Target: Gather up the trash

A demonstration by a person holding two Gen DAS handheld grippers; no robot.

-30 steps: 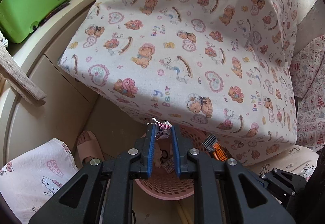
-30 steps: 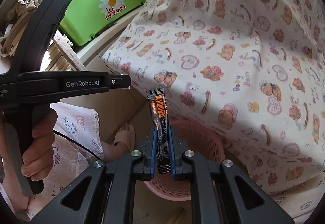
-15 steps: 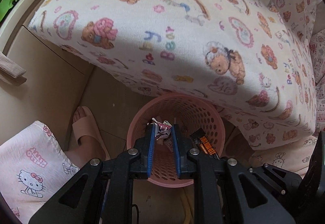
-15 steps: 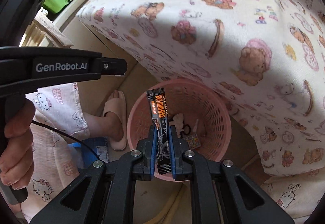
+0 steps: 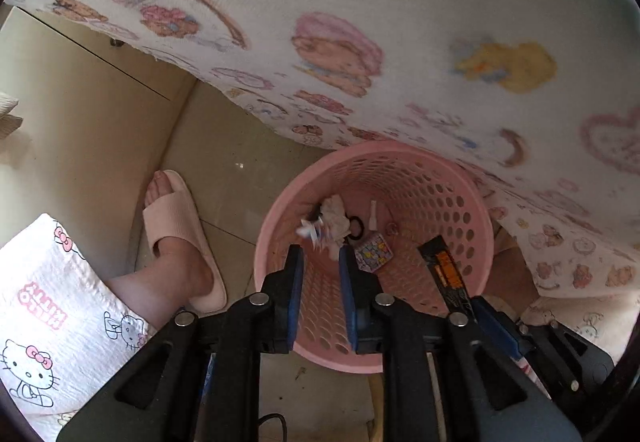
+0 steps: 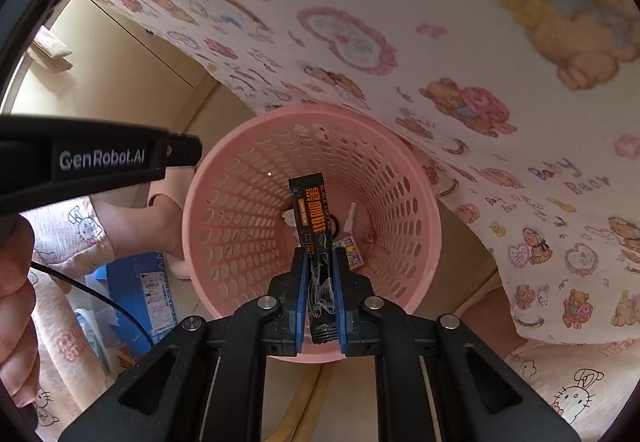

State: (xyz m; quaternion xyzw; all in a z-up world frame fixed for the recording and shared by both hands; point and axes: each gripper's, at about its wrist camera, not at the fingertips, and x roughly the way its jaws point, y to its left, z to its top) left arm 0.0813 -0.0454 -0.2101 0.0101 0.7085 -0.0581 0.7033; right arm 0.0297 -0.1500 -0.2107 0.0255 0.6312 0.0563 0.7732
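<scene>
Left wrist view: we have parted our left gripper [image 5: 320, 262], wrapper [image 5: 311, 230] dropping into the basket [image 5: 472, 242]; right gripper [image 6: 320, 262] still clamps the sachet [image 6: 314, 217].

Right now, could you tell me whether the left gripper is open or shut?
Open: the left gripper shows a clear gap, with the crumpled wrapper loose above the pink basket.
</scene>
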